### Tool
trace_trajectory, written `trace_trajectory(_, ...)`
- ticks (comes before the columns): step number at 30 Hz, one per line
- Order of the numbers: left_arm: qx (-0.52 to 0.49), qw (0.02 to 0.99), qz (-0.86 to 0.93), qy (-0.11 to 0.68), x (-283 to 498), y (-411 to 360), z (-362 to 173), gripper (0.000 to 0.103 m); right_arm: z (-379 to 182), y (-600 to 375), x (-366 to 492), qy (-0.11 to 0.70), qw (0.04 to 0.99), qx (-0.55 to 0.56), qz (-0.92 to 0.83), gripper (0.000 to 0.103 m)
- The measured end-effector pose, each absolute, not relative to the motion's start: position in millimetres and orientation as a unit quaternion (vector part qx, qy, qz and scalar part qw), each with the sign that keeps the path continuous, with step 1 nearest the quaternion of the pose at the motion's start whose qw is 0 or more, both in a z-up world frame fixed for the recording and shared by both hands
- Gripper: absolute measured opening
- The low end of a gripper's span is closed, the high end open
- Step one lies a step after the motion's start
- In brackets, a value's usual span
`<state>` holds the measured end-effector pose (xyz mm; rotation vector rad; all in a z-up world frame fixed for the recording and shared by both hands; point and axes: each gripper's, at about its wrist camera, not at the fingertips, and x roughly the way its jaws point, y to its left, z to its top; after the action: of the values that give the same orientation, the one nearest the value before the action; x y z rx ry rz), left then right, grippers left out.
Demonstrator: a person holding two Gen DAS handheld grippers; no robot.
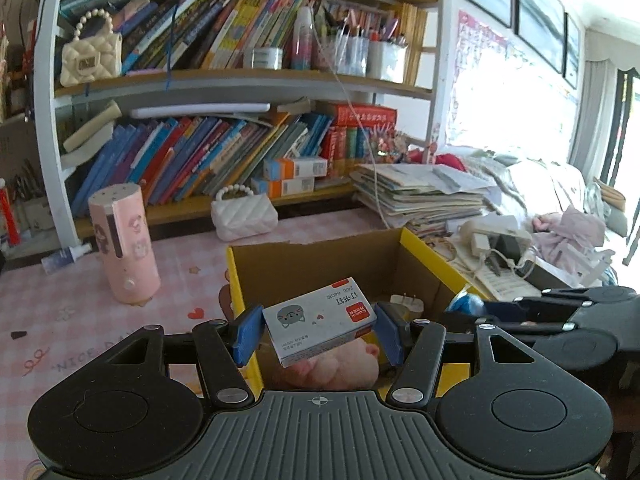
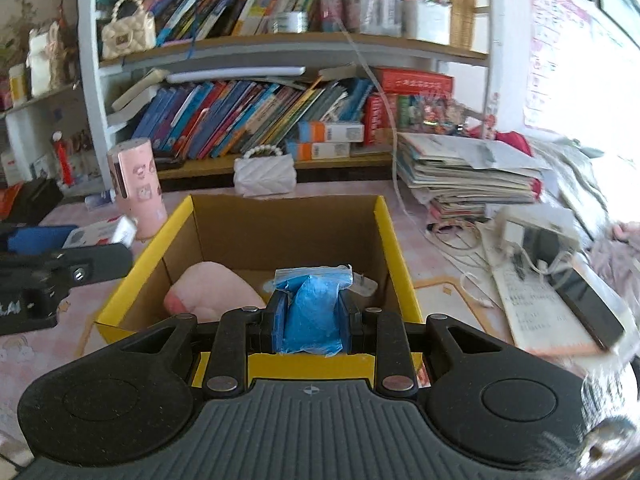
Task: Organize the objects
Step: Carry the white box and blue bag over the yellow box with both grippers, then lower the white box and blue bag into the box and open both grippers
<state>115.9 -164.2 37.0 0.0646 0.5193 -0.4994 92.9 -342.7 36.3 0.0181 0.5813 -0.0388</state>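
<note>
Left wrist view: a staple box (image 1: pixel 320 318) was clamped between the left gripper (image 1: pixel 318 334) fingers.
A blue bag (image 2: pixel 312 312) was pinched between the right gripper (image 2: pixel 312 318) fingers, with the cardboard box (image 2: pixel 384 216) open beyond and below them.

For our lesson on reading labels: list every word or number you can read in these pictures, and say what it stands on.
"订书钉", upside down: small white box in the left gripper.
"NICE D...", cut off: pink tablecloth.
Too blurred or small: red brand patch and small print on the box, book spines, wall poster.
</note>
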Motion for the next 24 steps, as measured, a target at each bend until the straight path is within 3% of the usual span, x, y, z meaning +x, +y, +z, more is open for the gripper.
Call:
trace_trajectory(14,0.046,0.927,-0.219,0.300,159.2,-205.2,10.9,0.059,1.1,-348.5,146.4,0.339,0.937,-0.050,0.064,0.024)
trace_trajectory(24,0.057,0.919,-0.208,0.331,174.5,-215.4,-6.0,0.059,-8.6,-356.9,169.4,0.370,0.924,-0.028,0.092,0.024)
